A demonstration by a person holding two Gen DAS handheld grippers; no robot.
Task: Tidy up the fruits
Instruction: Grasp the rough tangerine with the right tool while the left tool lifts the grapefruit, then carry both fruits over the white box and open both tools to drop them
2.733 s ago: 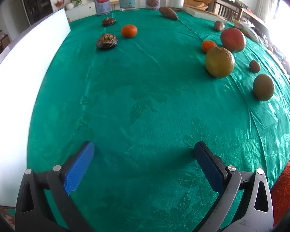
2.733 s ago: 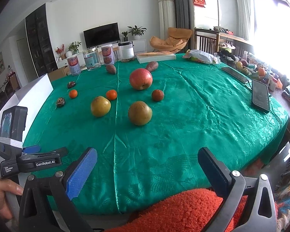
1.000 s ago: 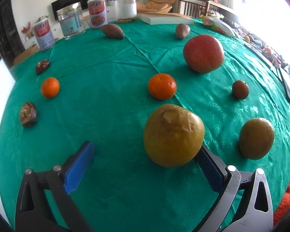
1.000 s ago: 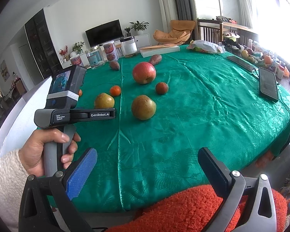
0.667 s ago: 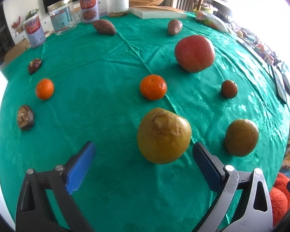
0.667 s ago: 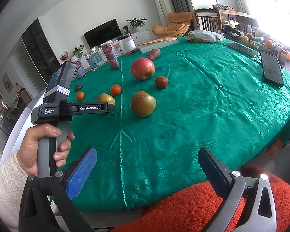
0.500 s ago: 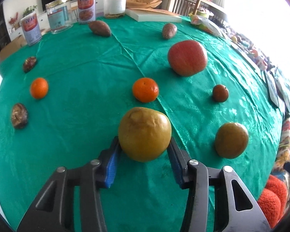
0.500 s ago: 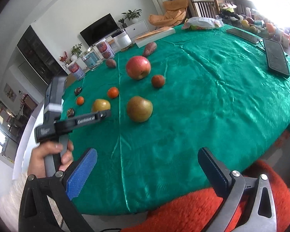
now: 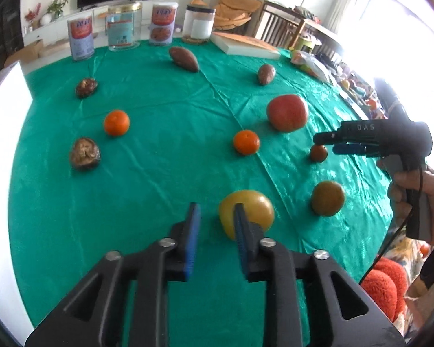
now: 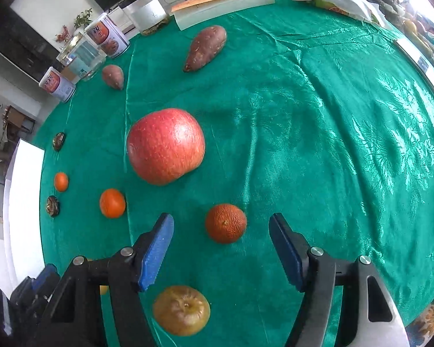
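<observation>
Left wrist view only: the right claw (image 9: 324, 141), gripped by a hand (image 9: 422, 202), is seen level above the small dark-red fruit (image 9: 318, 153). Right wrist view: that fruit (image 10: 225, 223) lies between the half-open, just-closing pads, apparently untouched. The left claw (image 9: 214, 225), narrowed and empty, is angled down; the yellow pear (image 9: 251, 211) sits on the tabletop (image 9: 159, 173) behind its right finger.

The bench cloth (image 10: 318, 110) is glossy emerald green, woven with a leaf pattern. The apple (image 10: 165, 146) is red, finely speckled yellow. Two tangerines (image 9: 116, 122) are bright orange; the rough fruit (image 10: 225, 223) is darker rust-orange. The pear (image 9: 253, 206) is yellow, another (image 10: 181, 310) brownish-olive. Gripper pads (image 10: 156, 250) are blue on black.
</observation>
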